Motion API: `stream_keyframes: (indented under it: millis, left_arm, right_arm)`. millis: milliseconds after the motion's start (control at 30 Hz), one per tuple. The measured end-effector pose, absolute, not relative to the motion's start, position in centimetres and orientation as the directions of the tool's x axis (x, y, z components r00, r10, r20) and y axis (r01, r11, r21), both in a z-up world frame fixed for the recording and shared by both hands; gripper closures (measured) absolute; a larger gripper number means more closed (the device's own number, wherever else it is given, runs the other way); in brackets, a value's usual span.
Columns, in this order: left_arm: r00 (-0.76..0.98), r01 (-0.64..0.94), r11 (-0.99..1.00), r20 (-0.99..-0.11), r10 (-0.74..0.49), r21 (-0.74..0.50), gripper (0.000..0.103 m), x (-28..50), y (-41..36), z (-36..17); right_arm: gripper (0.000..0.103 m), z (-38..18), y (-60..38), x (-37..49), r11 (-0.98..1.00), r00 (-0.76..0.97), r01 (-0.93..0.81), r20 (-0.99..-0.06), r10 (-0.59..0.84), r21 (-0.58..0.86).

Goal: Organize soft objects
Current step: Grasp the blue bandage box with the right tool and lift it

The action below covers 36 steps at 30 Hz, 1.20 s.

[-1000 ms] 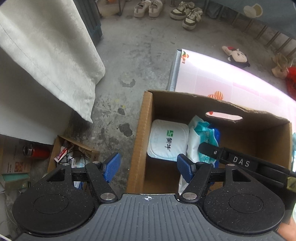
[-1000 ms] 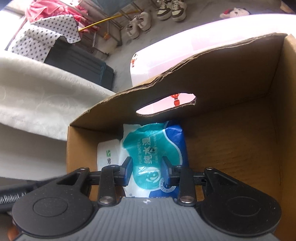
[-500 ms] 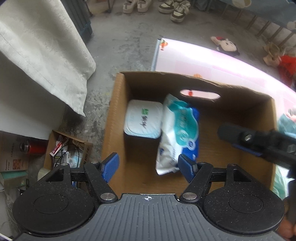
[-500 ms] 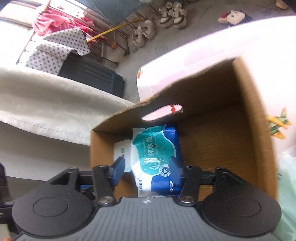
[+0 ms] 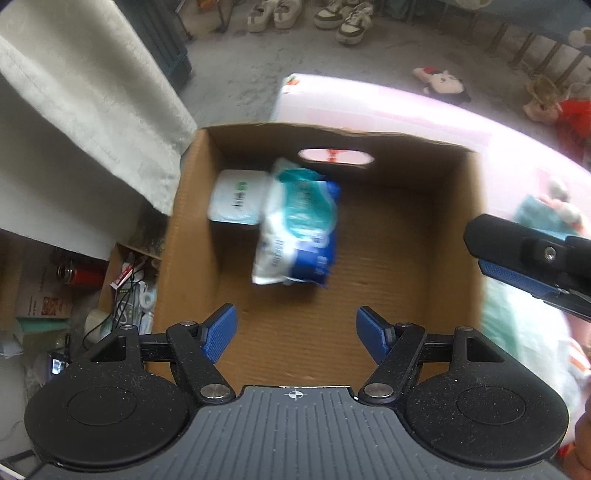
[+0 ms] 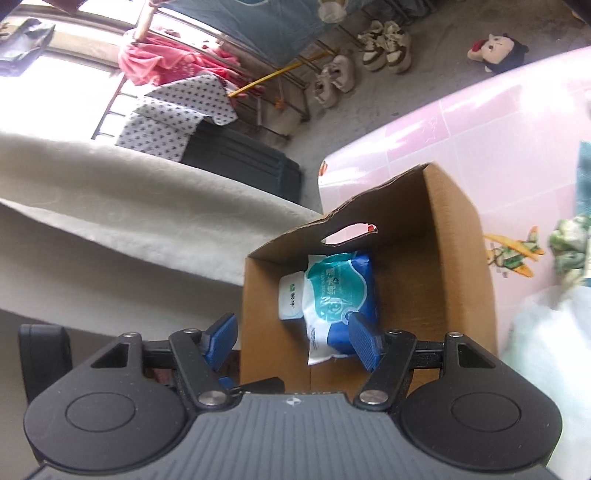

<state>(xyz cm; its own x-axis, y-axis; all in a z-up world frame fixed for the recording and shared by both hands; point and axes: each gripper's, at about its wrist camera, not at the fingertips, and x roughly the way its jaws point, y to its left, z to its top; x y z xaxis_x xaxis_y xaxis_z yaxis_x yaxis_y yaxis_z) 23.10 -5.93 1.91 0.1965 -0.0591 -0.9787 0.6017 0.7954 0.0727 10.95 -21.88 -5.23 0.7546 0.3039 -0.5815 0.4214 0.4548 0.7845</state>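
Observation:
An open cardboard box (image 5: 458, 236) (image 6: 458, 266) stands on the pink mat. Inside it lie a blue and teal wipes pack (image 5: 299, 225) (image 6: 340, 299) and a white pack (image 5: 238, 201) (image 6: 290, 297), side by side at the box's left. My left gripper (image 5: 297, 334) hovers open above the box's near part, nothing between its fingers. My right gripper (image 6: 291, 341) is raised above the box's near left wall; its jaws are opening and hold nothing. One of its fingers (image 5: 517, 273) shows at the right edge of the left wrist view.
A pale cloth (image 5: 85, 96) hangs left of the box. A small carton of clutter (image 5: 129, 291) sits on the floor at lower left. Soft toys (image 5: 443, 83) and shoes (image 5: 343, 18) lie beyond the pink mat (image 6: 480, 122). Pale soft items (image 6: 546, 332) lie right of the box.
The right gripper let go of the blue wipes pack, which now lies in the box, then opened and rose away. The left gripper shifted right over the box and lifted slightly.

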Motion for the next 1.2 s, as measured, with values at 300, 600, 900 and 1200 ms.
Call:
stream_keyframes:
  millis: [300, 600, 900, 1200]
  left_arm:
    - [0.196, 0.659, 0.751, -0.974, -0.116, 0.043, 0.031, 14.3, -12.1, 4.9]
    - [0.16, 0.703, 0.71, -0.979, -0.129, 0.022, 0.031, 7.7, -18.9, 4.6]
    - [0.217, 0.688, 0.724, -0.967, -0.131, 0.056, 0.031, 5.6, -24.8, 2.9]
    - [0.208, 0.658, 0.753, -0.967, -0.147, 0.027, 0.037, 7.0, -25.4, 0.4]
  right_arm:
    - [0.054, -1.3, -28.3, -0.7, 0.469, 0.754, 0.437, -0.597, 0.275, 0.768]
    - [0.054, -2.6, -36.3, -11.4, 0.372, 0.729, 0.571, -0.66, 0.179, 0.732]
    - [0.054, -7.0, -41.8, -10.1, 0.267, 0.733, 0.596, -0.649, 0.204, 0.757]
    - [0.058, -11.8, -42.4, -3.9, 0.206, 0.688, 0.627, -0.658, 0.307, 0.752]
